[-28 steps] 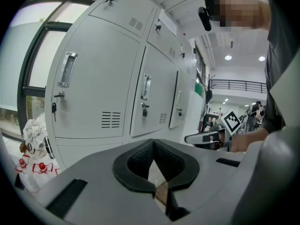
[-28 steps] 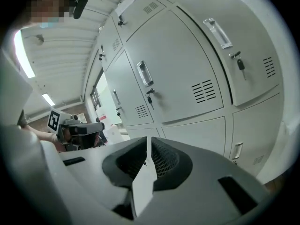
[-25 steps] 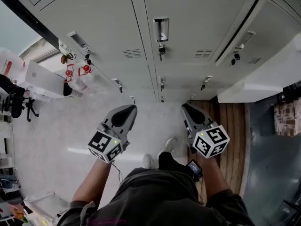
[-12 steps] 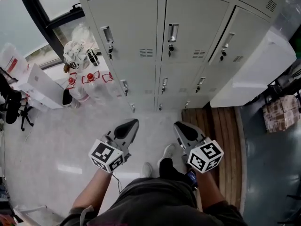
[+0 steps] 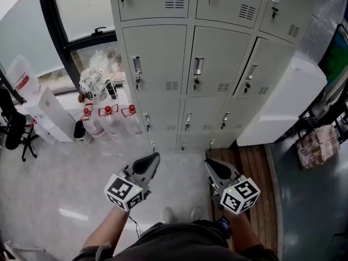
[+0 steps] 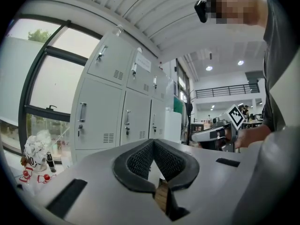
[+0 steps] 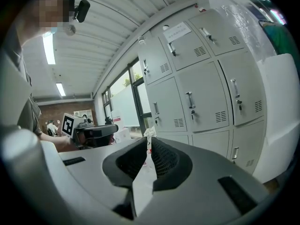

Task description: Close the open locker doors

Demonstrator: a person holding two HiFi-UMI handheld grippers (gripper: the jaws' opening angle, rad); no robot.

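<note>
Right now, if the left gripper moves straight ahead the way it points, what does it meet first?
Probably the locker bank, at one of its lower doors; nothing shows between it and the left gripper. Depth is unclear.

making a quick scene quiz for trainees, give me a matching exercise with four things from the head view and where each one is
Things:
1. left gripper
2. right gripper
3. red-capped bottles
4. black chair

Places:
A. over the wooden boards
B. at the far left edge of the view
C. over the pale floor
D. by the left foot of the lockers, below the window

Pairs: 1-C, 2-A, 3-D, 4-B
</note>
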